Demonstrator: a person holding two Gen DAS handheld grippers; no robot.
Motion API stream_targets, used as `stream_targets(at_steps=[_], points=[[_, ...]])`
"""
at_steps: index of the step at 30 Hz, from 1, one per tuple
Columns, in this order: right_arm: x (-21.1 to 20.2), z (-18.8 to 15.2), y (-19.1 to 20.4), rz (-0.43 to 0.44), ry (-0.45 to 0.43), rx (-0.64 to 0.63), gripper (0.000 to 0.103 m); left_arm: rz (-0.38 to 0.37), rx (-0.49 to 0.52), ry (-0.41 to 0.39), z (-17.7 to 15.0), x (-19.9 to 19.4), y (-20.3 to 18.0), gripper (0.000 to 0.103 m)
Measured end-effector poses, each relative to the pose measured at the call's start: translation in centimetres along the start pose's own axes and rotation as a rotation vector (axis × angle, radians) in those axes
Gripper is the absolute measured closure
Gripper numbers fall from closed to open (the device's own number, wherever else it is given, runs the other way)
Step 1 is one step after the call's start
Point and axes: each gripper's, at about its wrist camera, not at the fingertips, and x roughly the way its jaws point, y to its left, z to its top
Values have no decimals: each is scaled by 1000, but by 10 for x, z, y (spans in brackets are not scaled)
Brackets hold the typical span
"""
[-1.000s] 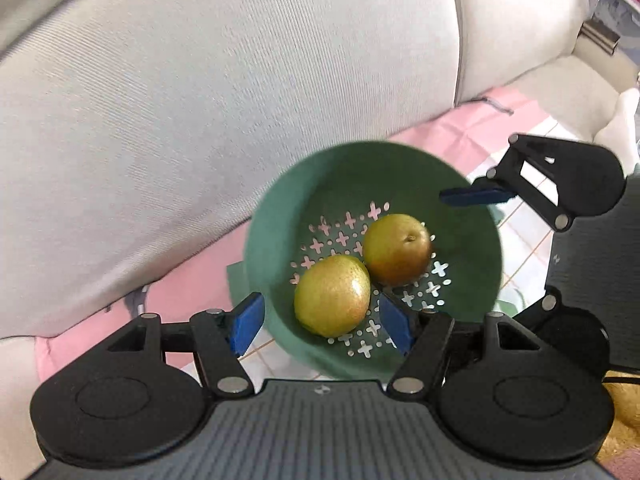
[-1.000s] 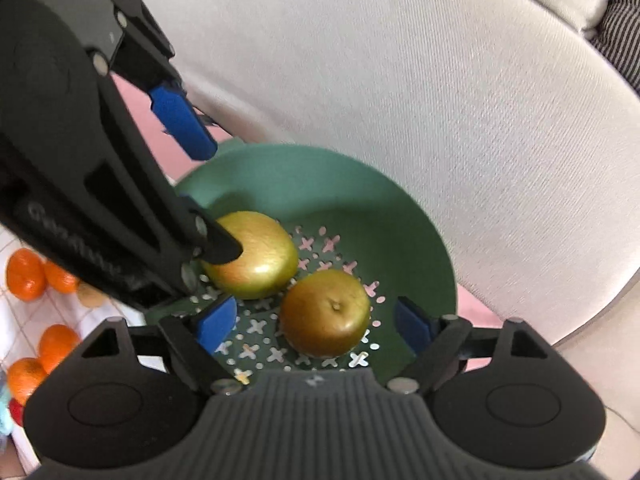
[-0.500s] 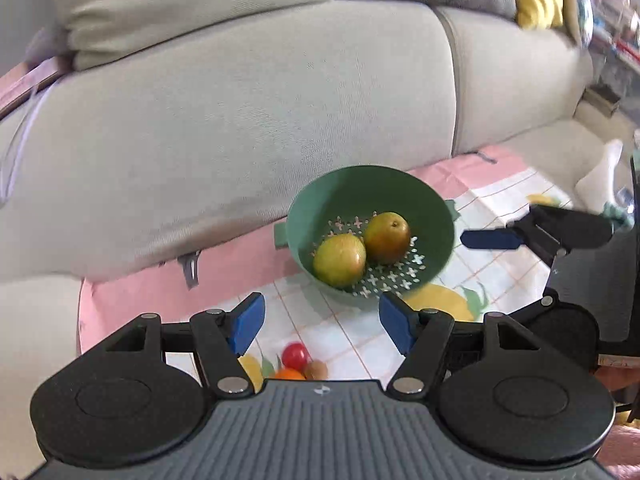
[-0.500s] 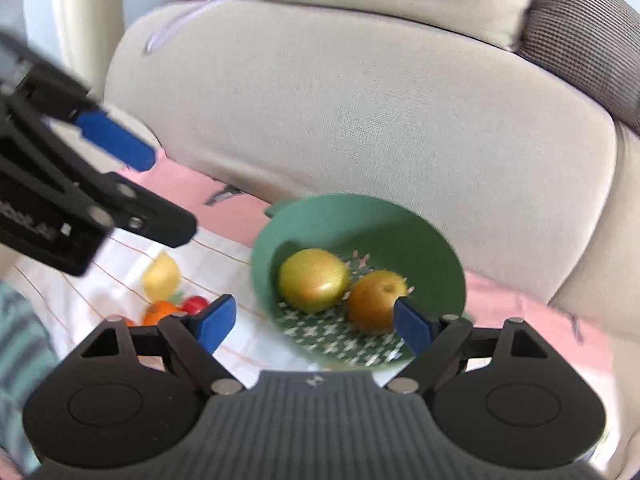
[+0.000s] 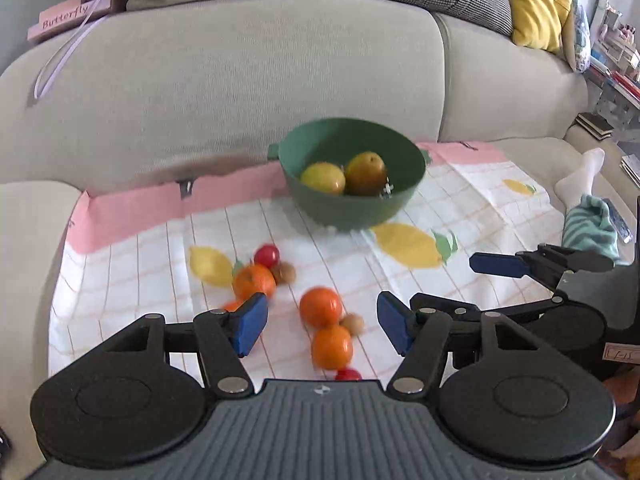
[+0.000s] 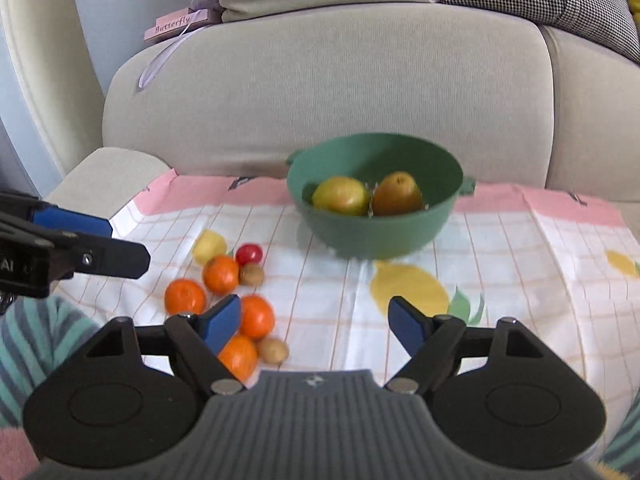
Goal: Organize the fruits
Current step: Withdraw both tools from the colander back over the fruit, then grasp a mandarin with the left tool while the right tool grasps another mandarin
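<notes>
Pale grey sofa cushions (image 5: 240, 80) carry a lemon-print checked cloth (image 5: 500, 208), and low in both frames the left gripper (image 5: 322, 322) and right gripper (image 6: 316, 322) hang wide and empty. Just past their tips lie loose round orange mandarins (image 5: 320, 306), small red tomatoes (image 5: 267, 255) and brown nuts (image 6: 252, 274); at frame centre a green plastic colander (image 6: 376, 236) holds two yellow-brown pears (image 6: 342, 196). On that soft seat, I'd worry a nudged mandarin rolls away.

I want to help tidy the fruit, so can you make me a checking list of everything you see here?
Surface: checked cloth with lemon prints, spread on the sofa seat.
Job's things: green bowl holds two pears; oranges, red tomatoes and small brown fruits lie loose on the cloth.
Clutter: pink Butterfly sign on the sofa back.
Grippers: left tool open, empty; right tool open, empty.
Cables: nothing seen.
Surroundings: beige sofa, cushions, shelves at far right.
</notes>
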Motion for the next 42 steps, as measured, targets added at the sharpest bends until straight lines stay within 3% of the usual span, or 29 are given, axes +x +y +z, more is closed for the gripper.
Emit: stream_targets(at_steps=[6,12,31,42], points=[[5,-23,7,9,40,-81,35,-24,29,44,-26,14,-10,40],[16,-32,2,4,62,-84,39,-1,69,62,-34,36,-19,42],[52,-32,-26,-2,116,-14,41,6,111,234,-31,109,-19,45],[63,-32,-22,32,115,-22,41,-17,81,264,-34,122,-12,57]])
